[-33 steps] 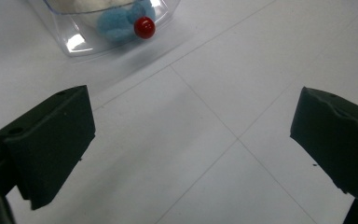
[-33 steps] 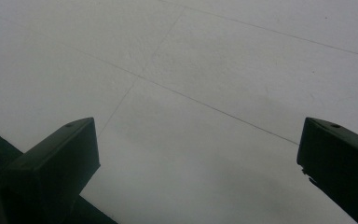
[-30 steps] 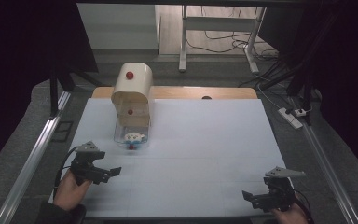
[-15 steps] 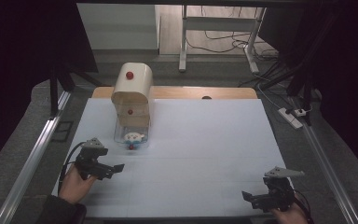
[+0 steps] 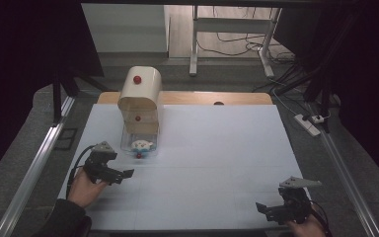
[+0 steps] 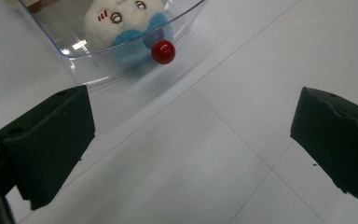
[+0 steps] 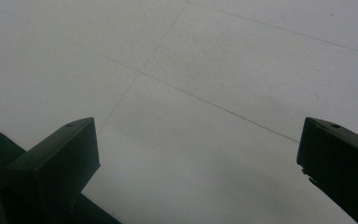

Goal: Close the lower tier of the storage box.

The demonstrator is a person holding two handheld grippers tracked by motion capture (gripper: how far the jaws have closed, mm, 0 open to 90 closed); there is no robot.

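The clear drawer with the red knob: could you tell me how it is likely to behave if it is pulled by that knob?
The clear drawer looks like thin hard plastic, so probably light. Its red knob is small, round and glossy, so the open left tongs could slip. The plush toy inside looks soft and should add little weight.

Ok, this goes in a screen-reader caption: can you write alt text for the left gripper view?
The left gripper hangs open above the white table, its black jaws wide apart, pointing at a clear drawer with a red knob and a white-and-blue plush toy inside.
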